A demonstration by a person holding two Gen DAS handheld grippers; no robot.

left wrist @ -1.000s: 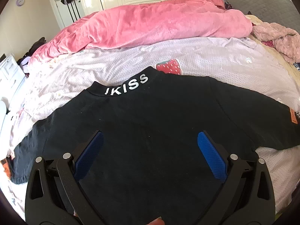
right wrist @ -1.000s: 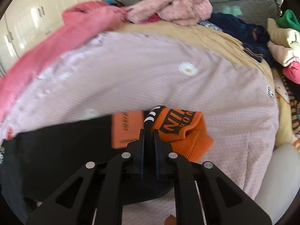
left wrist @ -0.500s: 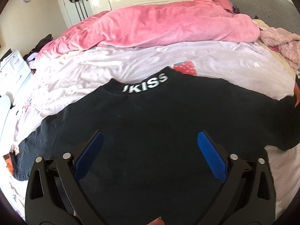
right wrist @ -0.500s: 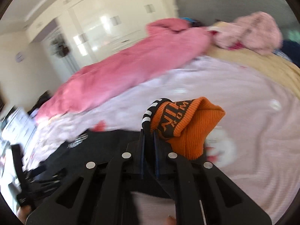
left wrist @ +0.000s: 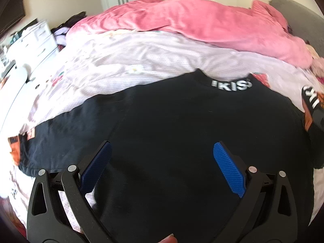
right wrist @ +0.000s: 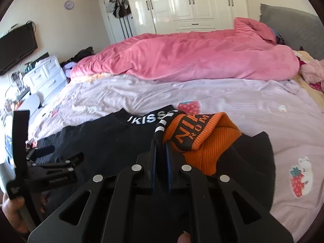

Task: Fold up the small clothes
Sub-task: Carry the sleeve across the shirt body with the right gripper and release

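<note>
The right gripper (right wrist: pixel 161 141), clamped on the orange cuff (right wrist: pixel 194 133), folds that sleeve across the black top (left wrist: pixel 182 131); next, release it flat while the left gripper (left wrist: pixel 162 162) hovers wide.

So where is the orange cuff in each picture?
Left wrist view: the orange cuff peeks in at the far right edge, mostly cut off.
Right wrist view: the same cuff sits in the middle, pinched in the right tongs, over the black sweater.
Shared landmark: the white letters on the collar, left of the cuff in both.
</note>
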